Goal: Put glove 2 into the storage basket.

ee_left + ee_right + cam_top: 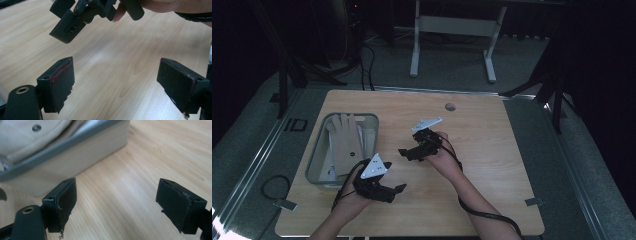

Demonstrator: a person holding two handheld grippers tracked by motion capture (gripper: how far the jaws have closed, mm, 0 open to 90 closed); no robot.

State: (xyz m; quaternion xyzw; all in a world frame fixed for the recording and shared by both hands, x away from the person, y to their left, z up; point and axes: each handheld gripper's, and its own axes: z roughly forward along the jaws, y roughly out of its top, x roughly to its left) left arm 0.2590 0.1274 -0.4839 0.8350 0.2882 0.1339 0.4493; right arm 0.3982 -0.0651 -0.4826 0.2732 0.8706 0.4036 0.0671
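A clear bin with a grey rim (314,152) stands on the left of the wooden table (492,145), and a beige glove (344,137) lies flat inside it. My left gripper (393,192) hovers near the table's front edge, just right of the bin, open and holding nothing. In its own view the left gripper (116,75) has bare wood between wide jaws, with the right gripper (82,15) close ahead. My right gripper (408,154) is at mid-table, pointing toward the bin, open and holding nothing. The right gripper (116,195) faces the bin's wall (75,157) and the glove (22,135).
A round grommet (450,106) sits in the table's far middle. Bare wood stretches across the right half. Beyond the table a white desk frame (452,30) stands on grey carpet. A cable loop (274,187) lies on the floor at the left.
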